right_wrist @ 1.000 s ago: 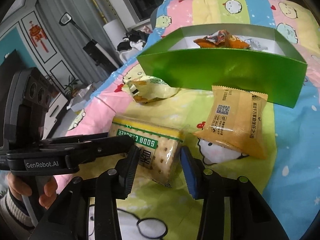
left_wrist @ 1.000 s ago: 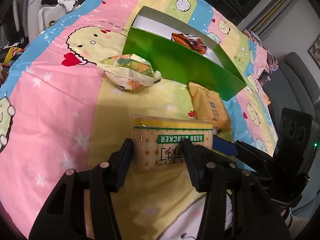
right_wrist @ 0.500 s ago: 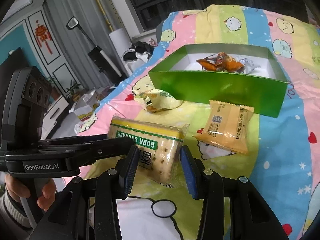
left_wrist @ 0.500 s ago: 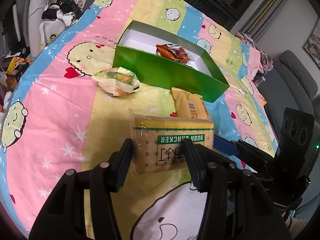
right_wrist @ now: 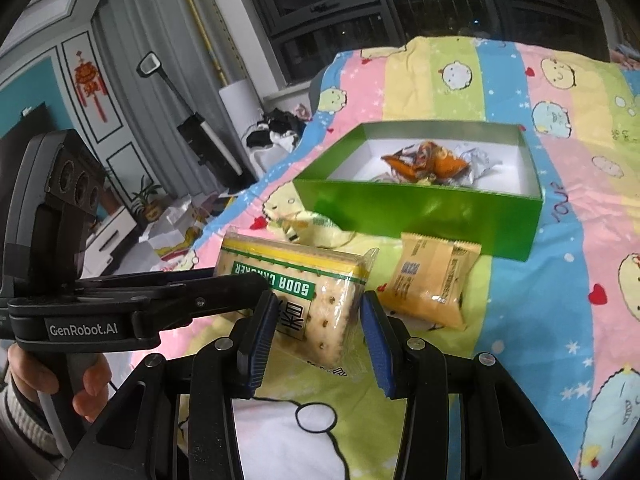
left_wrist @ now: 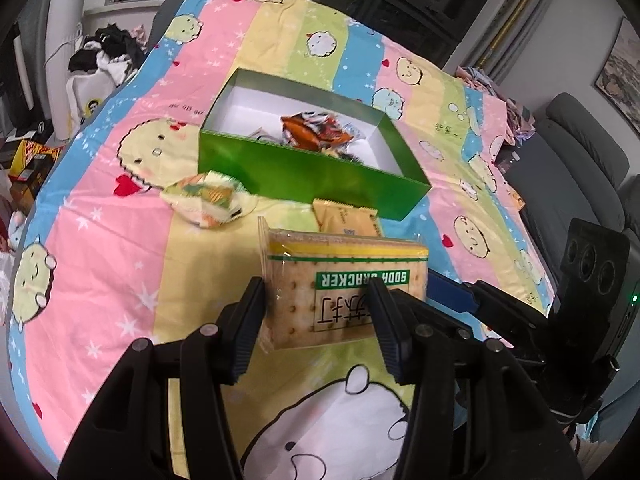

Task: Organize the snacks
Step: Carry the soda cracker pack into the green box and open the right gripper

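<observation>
- My left tongs (left_wrist: 316, 316) and right tongs (right_wrist: 320, 326) both clamp the clear-wrapped soda cracker pack (left_wrist: 344, 284) above the striped cartoon bedsheet (left_wrist: 120, 248).
- Beyond it, the open green cardboard box (left_wrist: 304, 172) has free room at its left end.
- An orange snack packet (right_wrist: 432, 288) and a crumpled yellow-green snack bag (left_wrist: 208, 200) lie between.

Cracker pack (left_wrist: 344, 280) lifted higher above bedspread (left_wrist: 120, 248).

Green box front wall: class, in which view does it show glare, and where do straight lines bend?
Right wrist view: pale glare streaks the green box front wall; window frames bow near the rim. Left wrist view: the wall looks evenly lit and the bedspread curves away at the edges.
</observation>
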A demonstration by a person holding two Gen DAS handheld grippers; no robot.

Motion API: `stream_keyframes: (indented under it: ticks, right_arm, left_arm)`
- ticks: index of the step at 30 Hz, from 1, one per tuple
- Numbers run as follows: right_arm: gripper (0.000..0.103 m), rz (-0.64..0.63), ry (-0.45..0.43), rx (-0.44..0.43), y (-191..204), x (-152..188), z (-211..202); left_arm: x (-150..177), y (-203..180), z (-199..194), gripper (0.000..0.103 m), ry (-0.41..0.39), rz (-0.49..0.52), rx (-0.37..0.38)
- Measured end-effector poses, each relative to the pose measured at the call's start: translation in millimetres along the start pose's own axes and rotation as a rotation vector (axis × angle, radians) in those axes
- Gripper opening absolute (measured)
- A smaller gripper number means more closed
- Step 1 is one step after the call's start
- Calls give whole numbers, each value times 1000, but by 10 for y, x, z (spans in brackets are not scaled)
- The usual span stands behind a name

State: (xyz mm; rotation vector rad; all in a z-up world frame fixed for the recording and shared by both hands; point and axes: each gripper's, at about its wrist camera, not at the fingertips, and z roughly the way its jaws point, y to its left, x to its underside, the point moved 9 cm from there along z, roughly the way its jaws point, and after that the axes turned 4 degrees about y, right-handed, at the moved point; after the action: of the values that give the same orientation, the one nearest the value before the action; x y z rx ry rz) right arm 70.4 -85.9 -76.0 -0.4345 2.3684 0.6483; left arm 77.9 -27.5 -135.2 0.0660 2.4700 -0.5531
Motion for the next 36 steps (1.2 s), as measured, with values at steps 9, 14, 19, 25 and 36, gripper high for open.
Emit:
stream_keyframes:
  ticks: [9,14,19,25,36]
  right_arm:
    - [45,8,-52,9,-140,-179,-86]
    - [45,13,-78,30,-258,-294,-112]
    - [45,18,-104,49,-383,-409,-137]
    - [45,8,-133,74,-510,-645,-118]
    - [45,-4,-150,95,-743,-1085,142]
  left_arm:
    - [-195,-145,22,52,-22,36,-5]
    - [-316,-221,97,52,-25,51,10]
    - [-479,-300,164,52,-36,67,23]
    - [-767,-331,252,52,-52,81,46]
    - [-1290,-210,532,52,-55,66,62]
